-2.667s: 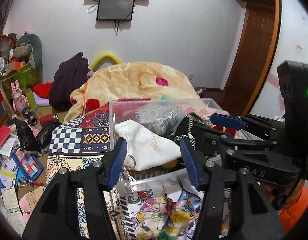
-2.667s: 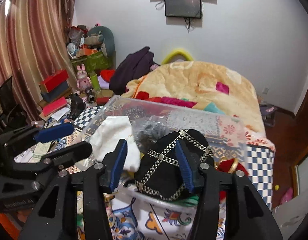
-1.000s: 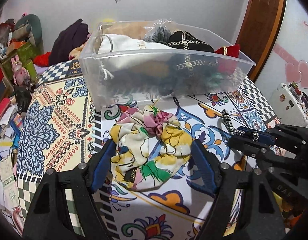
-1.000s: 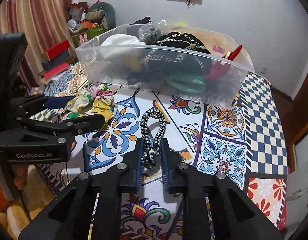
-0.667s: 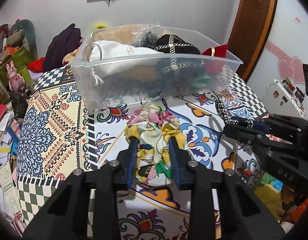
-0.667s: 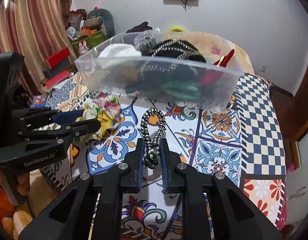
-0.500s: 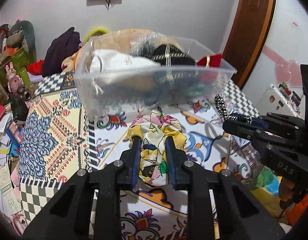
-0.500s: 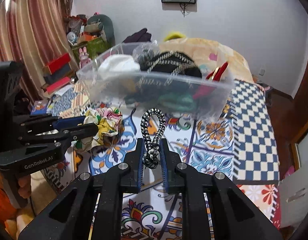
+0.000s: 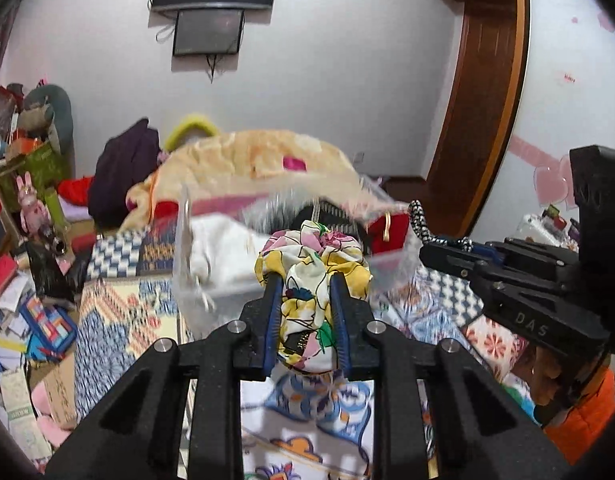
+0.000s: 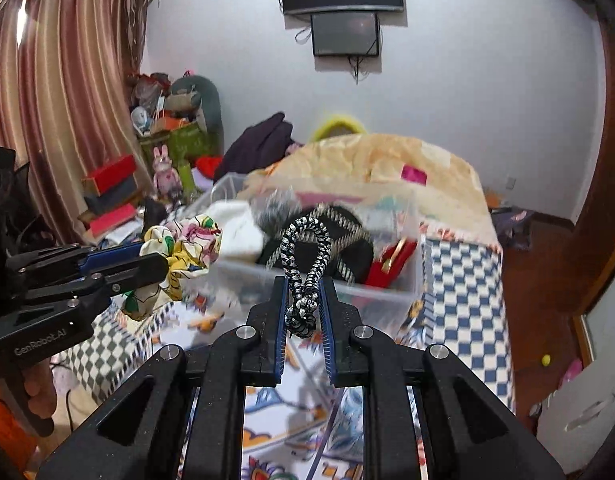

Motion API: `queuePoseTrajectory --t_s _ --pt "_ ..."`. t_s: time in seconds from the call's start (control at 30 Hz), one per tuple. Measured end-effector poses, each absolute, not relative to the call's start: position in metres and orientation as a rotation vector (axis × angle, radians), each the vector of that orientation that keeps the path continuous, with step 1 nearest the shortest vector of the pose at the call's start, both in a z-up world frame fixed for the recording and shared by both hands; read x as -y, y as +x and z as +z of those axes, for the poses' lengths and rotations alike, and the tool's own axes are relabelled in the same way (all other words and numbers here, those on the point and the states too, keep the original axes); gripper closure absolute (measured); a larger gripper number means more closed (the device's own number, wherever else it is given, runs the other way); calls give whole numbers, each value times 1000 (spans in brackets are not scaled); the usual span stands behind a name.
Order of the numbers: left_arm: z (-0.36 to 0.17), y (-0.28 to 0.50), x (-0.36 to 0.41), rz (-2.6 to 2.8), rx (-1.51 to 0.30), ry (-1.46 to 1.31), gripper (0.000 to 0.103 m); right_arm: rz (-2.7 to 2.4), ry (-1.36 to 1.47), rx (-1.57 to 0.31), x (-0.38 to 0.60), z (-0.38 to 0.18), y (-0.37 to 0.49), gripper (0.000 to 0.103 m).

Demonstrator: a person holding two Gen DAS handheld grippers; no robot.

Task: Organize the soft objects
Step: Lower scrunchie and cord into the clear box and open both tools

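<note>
Soft, even indoor light fills both views, brightest on the white wall (image 9: 347, 80) toward 12 o'clock. Fisheye bending curves the door frame (image 9: 487, 120) at 2 o'clock, with dark vignetted corners. Motion blur smears the clear bin (image 10: 387, 292) and patterned cloth (image 9: 119, 312); the near jaws stay sharp.

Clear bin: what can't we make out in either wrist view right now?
- Clear bin rim and walls: motion-blurred in both views.
- Bin contents low down: left view, hidden by the floral scrunchie in the left gripper.
- Bin front wall, middle: right view, covered by the braided hair tie and right gripper.
- Bin floor: hidden by piled items.
</note>
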State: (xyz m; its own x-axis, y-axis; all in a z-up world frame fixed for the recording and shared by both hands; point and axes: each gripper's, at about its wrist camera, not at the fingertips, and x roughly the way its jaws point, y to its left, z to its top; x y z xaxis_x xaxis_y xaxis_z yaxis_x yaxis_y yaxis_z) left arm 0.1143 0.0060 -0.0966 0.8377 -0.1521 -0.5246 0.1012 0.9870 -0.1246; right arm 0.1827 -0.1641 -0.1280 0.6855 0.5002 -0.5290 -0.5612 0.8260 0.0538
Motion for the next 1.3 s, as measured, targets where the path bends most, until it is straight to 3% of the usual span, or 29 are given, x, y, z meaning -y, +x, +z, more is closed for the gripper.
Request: queuePoseTrajectory --t_s 0.37,0.9,1.03,1.2,1.3 --pt "-80 153 -10 -86 -503 -78 80 546 -113 -493 157 -109 208 89" --pt "-123 216 -15 -52 -627 -104 80 496 -143 -625 127 -145 257 87" --pt "-130 216 -10 -45 -639 -73 78 496 -159 -639 127 -151 257 65" --pt "-132 214 -12 -50 -662 -93 58 485 -174 -646 129 -151 255 51" --pt "-130 209 -15 -47 -656 -102 51 477 -180 -633 133 -148 251 49"
